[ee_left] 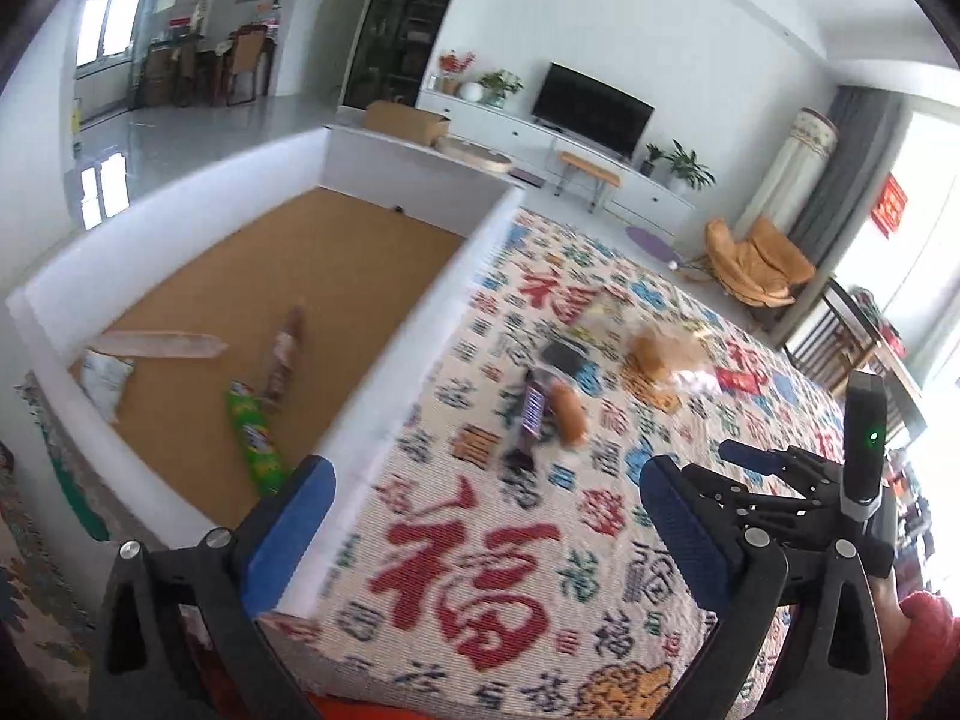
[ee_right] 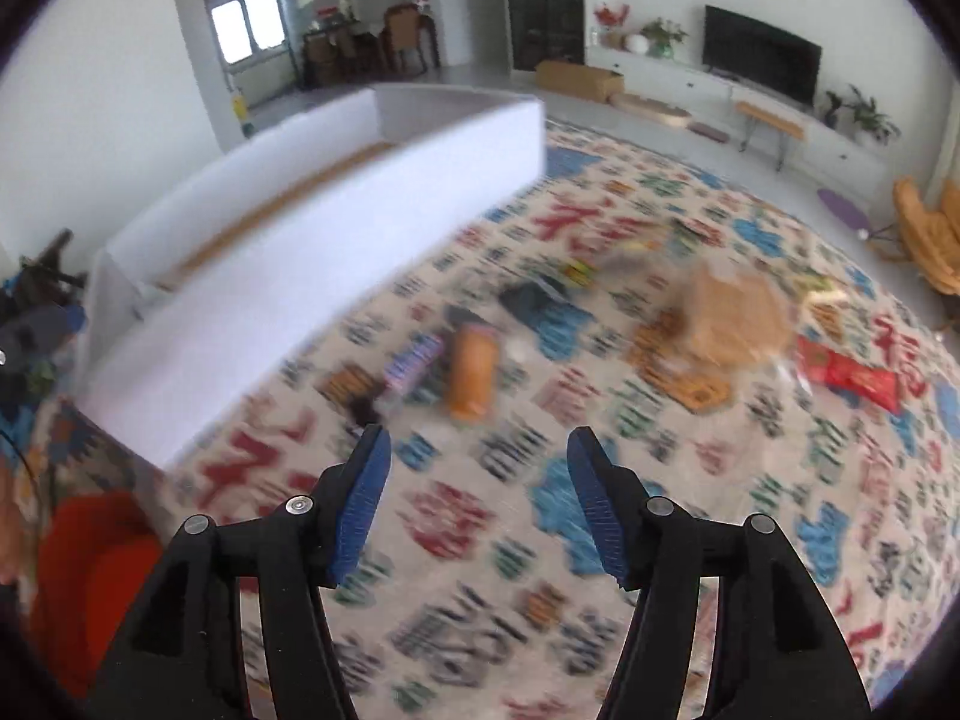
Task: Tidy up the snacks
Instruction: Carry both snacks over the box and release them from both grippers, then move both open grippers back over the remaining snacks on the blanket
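Left gripper [ee_left: 483, 510] and right gripper [ee_right: 477, 468] fingers wide and empty, white box wall [ee_left: 414, 324] beside scattered snacks [ee_right: 474, 378]

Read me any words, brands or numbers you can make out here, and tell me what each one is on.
"福": big red character woven into the cloth, repeated across it.
Smaller woven characters on the cloth: too blurred to read.
Green wrapper in the white box: print too blurred to read.
Purple bar on the cloth: lettering unreadable.
Red packet: unreadable.
Red wall hanging by the window: too small to read.
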A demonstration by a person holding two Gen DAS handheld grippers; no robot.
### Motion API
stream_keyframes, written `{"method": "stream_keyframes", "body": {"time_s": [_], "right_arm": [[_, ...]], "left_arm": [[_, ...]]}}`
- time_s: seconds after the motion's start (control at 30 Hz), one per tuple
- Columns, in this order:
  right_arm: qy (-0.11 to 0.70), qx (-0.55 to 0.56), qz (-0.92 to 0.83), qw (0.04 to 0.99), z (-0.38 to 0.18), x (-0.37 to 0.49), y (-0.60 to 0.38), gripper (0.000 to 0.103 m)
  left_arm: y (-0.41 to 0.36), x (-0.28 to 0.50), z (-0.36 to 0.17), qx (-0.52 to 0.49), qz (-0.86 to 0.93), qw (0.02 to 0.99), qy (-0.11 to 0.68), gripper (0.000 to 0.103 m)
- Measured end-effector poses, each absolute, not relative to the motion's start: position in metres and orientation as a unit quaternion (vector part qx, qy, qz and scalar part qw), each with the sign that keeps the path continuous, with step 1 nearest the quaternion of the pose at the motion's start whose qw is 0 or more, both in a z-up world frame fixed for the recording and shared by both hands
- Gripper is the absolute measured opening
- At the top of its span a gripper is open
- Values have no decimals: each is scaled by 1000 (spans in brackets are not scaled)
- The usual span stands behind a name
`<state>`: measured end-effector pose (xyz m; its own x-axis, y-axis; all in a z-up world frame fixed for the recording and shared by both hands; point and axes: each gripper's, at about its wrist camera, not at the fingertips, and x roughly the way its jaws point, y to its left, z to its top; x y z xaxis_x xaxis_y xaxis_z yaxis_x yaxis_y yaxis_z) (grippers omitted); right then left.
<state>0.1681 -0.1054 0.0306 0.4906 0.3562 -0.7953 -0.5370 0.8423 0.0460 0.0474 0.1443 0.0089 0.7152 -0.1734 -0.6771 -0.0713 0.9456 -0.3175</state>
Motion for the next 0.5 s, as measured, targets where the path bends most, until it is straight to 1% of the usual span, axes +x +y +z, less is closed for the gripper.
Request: {"method": "stream_keyframes", "body": {"time_s": [0.1,0.2,0.3,0.33,0.37,0.43,0.5], "right_arm": [[444,-134,185,867,1,157,-175,65],[445,-115,132,878,-16,144,-228,65],[450,-85,104,883,-30,137,-259,65],[450,-74,100,885,-32,133,-266,67],[442,-59,98,890,-33,131,-271,71],[440,-51,89,892,-34,132,-275,75],[442,-52,80,892,-36,136,-274,80]], "left_arm": [[91,64,-24,-145,-58,895,418,101],[44,77,-49,-107,-69,891,436,101],[14,90,-68,-63,-66,890,448,101],[9,92,-72,-50,-63,890,448,101],[6,90,-76,-37,-57,893,446,101],[5,89,-86,-9,-39,898,438,101],[9,92,-96,-7,-20,890,455,101]]}}
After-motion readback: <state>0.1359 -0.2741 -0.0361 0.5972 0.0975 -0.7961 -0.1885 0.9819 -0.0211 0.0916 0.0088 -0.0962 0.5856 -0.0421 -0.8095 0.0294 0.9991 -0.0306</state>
